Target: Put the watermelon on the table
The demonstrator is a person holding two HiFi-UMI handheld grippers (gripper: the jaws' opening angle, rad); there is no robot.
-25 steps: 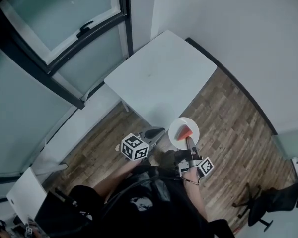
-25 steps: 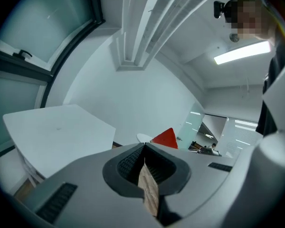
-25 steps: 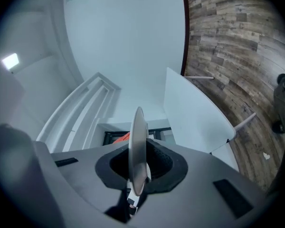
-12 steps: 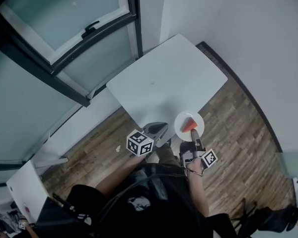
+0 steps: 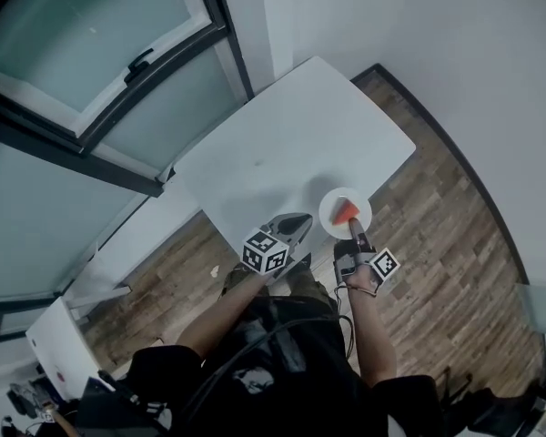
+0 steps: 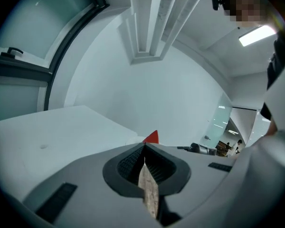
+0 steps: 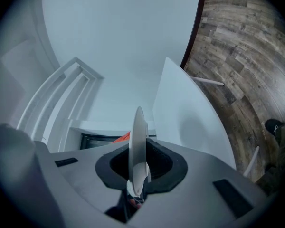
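A red watermelon wedge [image 5: 348, 211] lies on a small white plate [image 5: 331, 206]. My right gripper [image 5: 353, 235] is shut on the plate's near rim. The plate is over the near edge of the white table [image 5: 291, 144]; whether it rests there I cannot tell. In the right gripper view the plate [image 7: 138, 132] shows edge-on between the jaws of the right gripper [image 7: 138, 163], with the watermelon [image 7: 122, 137] peeking out to its left. My left gripper [image 5: 298, 220] sits just left of the plate at the table edge, jaws together and holding nothing. In the left gripper view the watermelon's tip [image 6: 152, 137] shows beyond the left gripper [image 6: 144, 148].
A large black-framed window [image 5: 91, 71] runs along the table's far left side and a white wall [image 5: 455, 44] along its far right. Wood floor [image 5: 437, 271] surrounds the near sides. A white box [image 5: 55, 353] stands at the lower left.
Both grippers have moved forward to the table. The plate with the watermelon went from over the floor to over the table's near edge, still gripped by the right gripper.
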